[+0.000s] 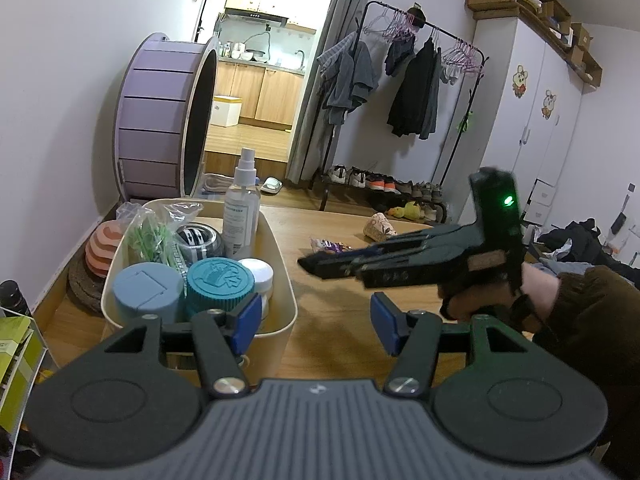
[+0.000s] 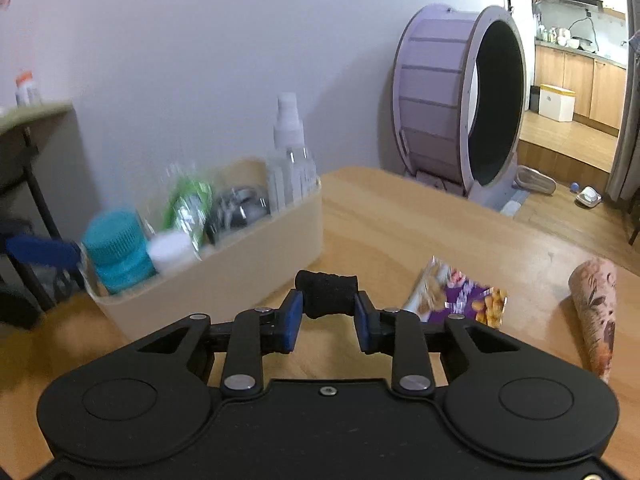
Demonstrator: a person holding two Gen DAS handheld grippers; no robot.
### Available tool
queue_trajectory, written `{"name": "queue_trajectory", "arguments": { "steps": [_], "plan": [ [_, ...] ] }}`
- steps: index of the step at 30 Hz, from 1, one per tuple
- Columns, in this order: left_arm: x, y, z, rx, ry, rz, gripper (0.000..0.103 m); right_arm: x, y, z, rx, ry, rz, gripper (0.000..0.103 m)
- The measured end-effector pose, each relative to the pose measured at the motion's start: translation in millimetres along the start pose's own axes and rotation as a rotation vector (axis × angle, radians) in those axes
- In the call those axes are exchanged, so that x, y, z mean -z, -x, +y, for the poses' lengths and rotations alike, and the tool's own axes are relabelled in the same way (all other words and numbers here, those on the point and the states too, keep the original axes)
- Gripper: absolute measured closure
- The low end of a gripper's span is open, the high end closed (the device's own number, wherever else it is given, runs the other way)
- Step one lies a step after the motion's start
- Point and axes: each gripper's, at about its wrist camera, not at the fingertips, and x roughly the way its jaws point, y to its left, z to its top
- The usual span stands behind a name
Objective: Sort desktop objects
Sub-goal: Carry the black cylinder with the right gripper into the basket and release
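1. Right gripper [image 2: 327, 314]: clamped on a small black fabric-wrapped cylinder [image 2: 327, 294], held crosswise between the blue pads, above the wooden tabletop [image 2: 400, 216], just right of the cream oval plastic bin [image 2: 240, 264].
2. Left gripper [image 1: 313, 320]: jaws apart, nothing held, hovering over the near end of the bin.
3. Bin contents, counted in the left wrist view: one clear spray bottle with white nozzle [image 1: 241, 208], one teal ribbed-lid jar [image 1: 221, 284], one pale-blue flip-lid container [image 1: 147, 292], one white-lidded jar [image 1: 258, 276], one clear bag of green items [image 1: 150, 236], one black-and-silver ball [image 1: 199, 242]. Six items in total.
4. Loose on the tabletop, right of the bin: one purple snack packet [image 2: 460, 298], one floral paper cone [image 2: 596, 312]. Two items judged left to sort.
5. Risk: the bin is nearly full; little free space is seen at the near end. The cylinder may land on a lid and roll out.
6. Risk: the cylinder is held near the pad tips only, so a slip is possible if it is swung fast. The right wrist view is already blurred on the bin side.
7. Risk: the spray bottle is tall and upright, so it could be tipped if clipped by the right gripper.
8. Risk: both grippers are near the same end of the bin, so a collision is possible.
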Motion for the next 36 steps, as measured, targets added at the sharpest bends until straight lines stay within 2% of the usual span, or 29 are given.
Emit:
{"name": "queue_trajectory", "arguments": {
  "steps": [9, 14, 17, 19, 21, 28, 36],
  "plan": [
    [-2, 7, 7, -0.012, 0.013, -0.022, 0.044, -30, 25, 20, -0.086, -0.002, -0.121, 0.075],
    [-3, 11, 10, -0.018, 0.027, -0.036, 0.044, -41, 11, 38, -0.161, 0.024, -0.115, 0.074],
    [-3, 11, 10, -0.018, 0.026, -0.034, 0.043, -43, -2, 43, -0.192, 0.026, -0.098, 0.065],
    [-3, 11, 11, -0.018, 0.027, -0.033, 0.043, -41, -8, 44, -0.175, 0.024, -0.087, 0.057],
    [-4, 11, 11, -0.016, 0.030, -0.032, 0.043, -39, -6, 40, -0.157, 0.006, -0.091, 0.043],
    [-4, 7, 8, -0.009, 0.025, -0.027, 0.043, -23, 40, 14, -0.079, -0.049, -0.141, 0.041],
    [-1, -9, -11, 0.011, -0.003, 0.000, 0.043, 21, 108, -2, 0.043, -0.103, -0.178, 0.031]
  ]
}}
